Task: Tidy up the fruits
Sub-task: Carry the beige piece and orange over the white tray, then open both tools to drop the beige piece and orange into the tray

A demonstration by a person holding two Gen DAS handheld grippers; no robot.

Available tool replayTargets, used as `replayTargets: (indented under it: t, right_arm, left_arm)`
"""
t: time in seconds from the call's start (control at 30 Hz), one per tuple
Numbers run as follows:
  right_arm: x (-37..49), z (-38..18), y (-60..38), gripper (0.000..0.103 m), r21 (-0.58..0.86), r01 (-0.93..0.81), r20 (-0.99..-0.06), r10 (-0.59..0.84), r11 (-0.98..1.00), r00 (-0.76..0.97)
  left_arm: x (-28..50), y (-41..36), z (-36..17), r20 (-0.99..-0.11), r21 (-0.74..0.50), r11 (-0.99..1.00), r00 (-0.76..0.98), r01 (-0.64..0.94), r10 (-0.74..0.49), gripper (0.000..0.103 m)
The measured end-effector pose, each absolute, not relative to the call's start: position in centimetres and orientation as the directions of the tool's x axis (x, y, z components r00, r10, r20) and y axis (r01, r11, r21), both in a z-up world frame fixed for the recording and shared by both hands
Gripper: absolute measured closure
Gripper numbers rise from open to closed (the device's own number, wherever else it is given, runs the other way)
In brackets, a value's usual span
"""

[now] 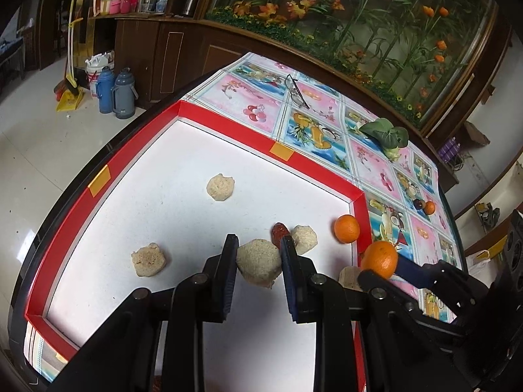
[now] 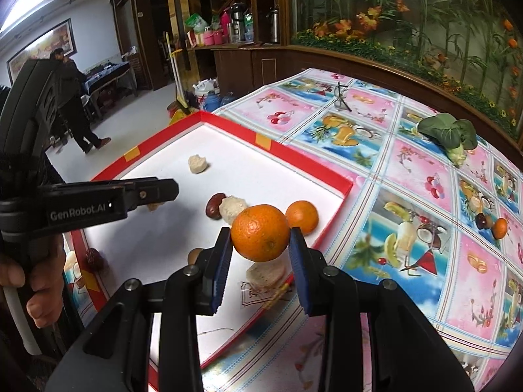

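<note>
Blue pads of the right gripper (image 2: 260, 254) clamp an orange (image 2: 260, 232) from both sides, held above the near edge of the red-rimmed tray (image 2: 307, 158). The left gripper (image 1: 258, 263) is closed on a beige crumbly lump (image 1: 259, 263), pads pressed on its flanks, over the tray's white floor.

Only the right wrist view shows the hand (image 2: 36, 281) on the left gripper's handle and a person standing in the far room. Only the left wrist view shows the beige lump in the grip.

Just beyond the held orange, a second orange (image 2: 302, 216) lies inside the tray by its right rim. A third orange (image 2: 500, 228) sits well apart on the patterned tablecloth (image 2: 425, 294).
</note>
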State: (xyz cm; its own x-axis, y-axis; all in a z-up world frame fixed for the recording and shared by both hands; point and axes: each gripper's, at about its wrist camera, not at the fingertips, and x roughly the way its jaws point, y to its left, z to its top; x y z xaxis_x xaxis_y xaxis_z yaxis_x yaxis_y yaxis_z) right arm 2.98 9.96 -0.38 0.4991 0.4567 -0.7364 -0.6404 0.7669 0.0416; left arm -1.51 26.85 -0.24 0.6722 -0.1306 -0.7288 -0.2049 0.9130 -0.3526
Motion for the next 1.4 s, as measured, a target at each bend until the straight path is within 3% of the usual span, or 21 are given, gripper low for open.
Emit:
replayTargets:
  t: [0.83,0.93,1.0,1.27,1.33,1.4]
  right_arm:
    - [2.4,-2.3,12.2,0.065,0.006,-0.667,-0.786,0.416,0.745,0.457]
    - [2.3,-2.2,12.1,0.065,0.003,-0.665,-0.785,0.414,0.747,0.461]
    - [2.2,-2.1,11.9,0.063,-0.001,-0.663,-0.782,0.413,0.749,0.468]
    - [1.9,-1.1,11.1,0.057,0.004,-0.660,-0.760,0.432,0.751,0.486]
    - [1.6,-0.4,10.2,0.056,0.009,-0.655,-0.745,0.442,0.756,0.500]
    - [1.4,0.3,9.1,0.053,0.017,-0.642,-0.734,0.446,0.767,0.513]
  left_arm:
    - [-1.1,27.7,-1.1,-0.746,-0.371,0.901,0.650,-0.224,-0.145,0.077]
    - [-1.2,28.0,-1.1,-0.746,-0.375,0.896,0.651,-0.239,-0.138,0.066]
    - [-1.4,28.3,-1.0,-0.742,-0.386,0.887,0.656,-0.254,-0.135,0.047]
    - [-2.2,27.9,0.0,-0.724,-0.393,0.888,0.676,-0.240,-0.138,0.044]
    - [-2.2,27.4,0.4,-0.717,-0.399,0.887,0.682,-0.231,-0.145,0.040]
    - [-2.2,26.7,0.7,-0.707,-0.411,0.885,0.689,-0.220,-0.157,0.026]
